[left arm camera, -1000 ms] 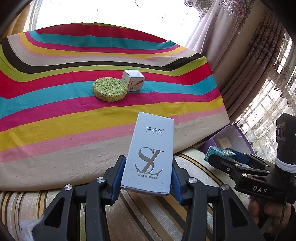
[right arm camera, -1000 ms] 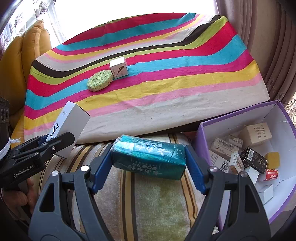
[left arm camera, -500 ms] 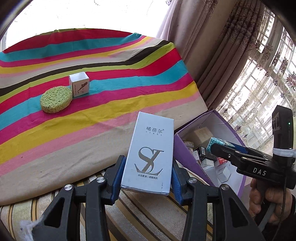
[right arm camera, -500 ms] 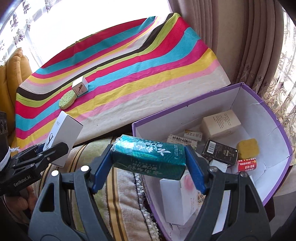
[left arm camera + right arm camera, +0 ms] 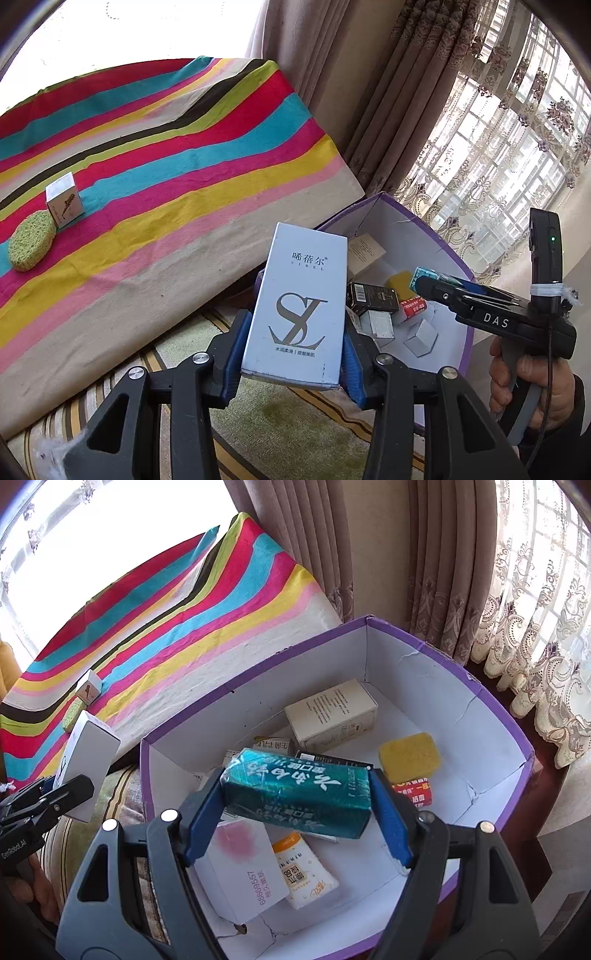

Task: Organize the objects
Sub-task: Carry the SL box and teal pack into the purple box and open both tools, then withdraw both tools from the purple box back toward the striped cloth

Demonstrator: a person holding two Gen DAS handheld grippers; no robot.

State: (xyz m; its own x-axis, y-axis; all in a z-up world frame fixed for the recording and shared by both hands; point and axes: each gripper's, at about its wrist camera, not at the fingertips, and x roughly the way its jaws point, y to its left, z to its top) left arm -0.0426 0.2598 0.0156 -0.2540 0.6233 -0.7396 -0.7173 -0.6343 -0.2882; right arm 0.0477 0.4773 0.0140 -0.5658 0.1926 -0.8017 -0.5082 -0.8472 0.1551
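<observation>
My left gripper (image 5: 291, 354) is shut on a tall white box (image 5: 299, 310) printed with a large "SL" mark, held upright beside the near-left corner of the purple bin (image 5: 439, 243). My right gripper (image 5: 295, 808) is shut on a teal plastic-wrapped pack (image 5: 295, 794), which hangs above the inside of the purple bin (image 5: 461, 664). From the right wrist view the white box (image 5: 88, 753) and the left gripper (image 5: 48, 797) sit at the left, outside the bin. On the striped cloth lie a small white cube box (image 5: 63, 199) and a green round sponge (image 5: 31, 245).
The bin holds several small boxes, a yellow sponge (image 5: 410, 757), a cream carton (image 5: 332, 712) and a pink-and-white card box (image 5: 243, 864). Curtains (image 5: 443, 572) hang behind the bin. A striped cushion (image 5: 258, 424) lies under the left gripper. A hand (image 5: 532, 380) grips the right tool.
Both grippers have swung to the right, away from the striped cloth. The purple bin has come into full view, and the teal pack is now above its inside. Both grips are unchanged.
</observation>
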